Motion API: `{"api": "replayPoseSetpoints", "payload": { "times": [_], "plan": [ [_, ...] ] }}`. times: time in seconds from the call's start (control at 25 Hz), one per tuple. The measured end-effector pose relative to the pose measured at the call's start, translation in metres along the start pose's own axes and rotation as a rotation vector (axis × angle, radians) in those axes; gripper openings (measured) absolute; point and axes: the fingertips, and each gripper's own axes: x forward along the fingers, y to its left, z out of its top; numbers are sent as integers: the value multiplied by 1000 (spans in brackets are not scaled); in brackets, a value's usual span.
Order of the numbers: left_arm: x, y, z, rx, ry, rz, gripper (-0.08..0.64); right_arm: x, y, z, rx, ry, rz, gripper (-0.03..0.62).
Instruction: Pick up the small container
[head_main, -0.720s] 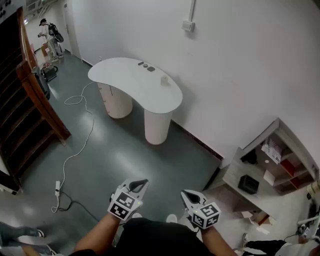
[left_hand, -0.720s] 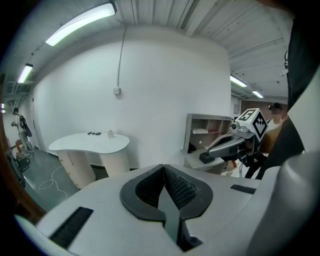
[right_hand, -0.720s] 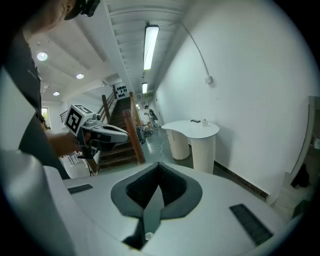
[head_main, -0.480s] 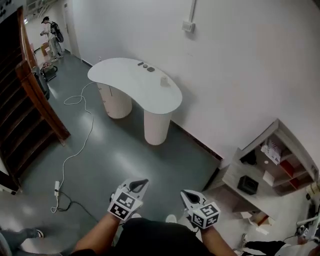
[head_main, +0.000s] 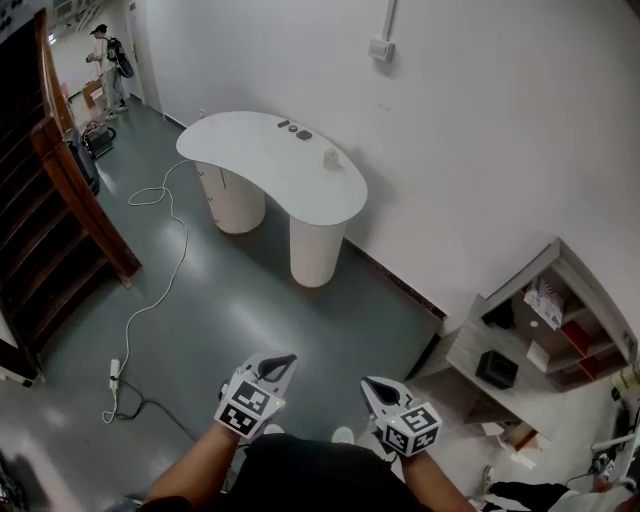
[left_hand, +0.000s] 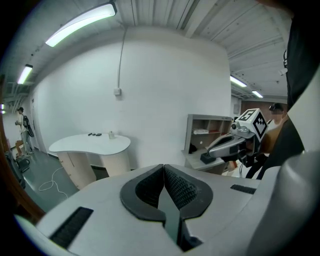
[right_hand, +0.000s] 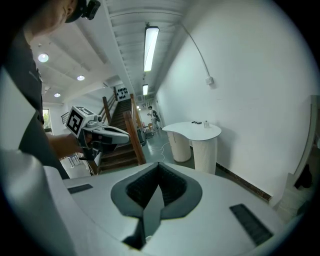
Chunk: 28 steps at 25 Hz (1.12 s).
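- Two grippers, lower frame: left gripper and right gripper, both clenched, empty.
- One small container on the white surface, upper centre.
- Ceiling strip lights: gripper views only.

A white kidney-shaped table is standing on the grey floor against the white wall, resting on two ribbed cylindrical pedestals. A few small dark items are lying near its wall edge. A switch box is hanging on the wall above, with a conduit running upward from it. A white cable is snaking across the floor to a power strip. A wooden staircase is rising at the left. A person is standing far down the corridor. At the right, an open shelving unit is holding a black box.
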Motion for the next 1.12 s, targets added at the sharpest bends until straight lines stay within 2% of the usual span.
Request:
{"api": "replayPoseSetpoints", "payload": {
  "times": [0.2, 0.36, 0.64, 0.84, 1.12],
  "plan": [
    [-7, 3, -8, -5, 4, -10, 17, 5, 17, 7, -33, -4, 44, -6],
    [-15, 13, -12, 3, -2, -27, 17, 14, 27, 5, -49, 12, 14, -6],
    [-35, 40, -29, 25, 0, -60, 17, 30, 51, 1, -20, 0, -60, -6],
    [-41, 57, -41, 12, 1, -83, 17, 40, 63, -5, -1, 18, -93, -6],
    [-21, 69, -39, 10, -1, -107, 17, 61, 44, 0, 17, 25, -112, -6]
  ]
}}
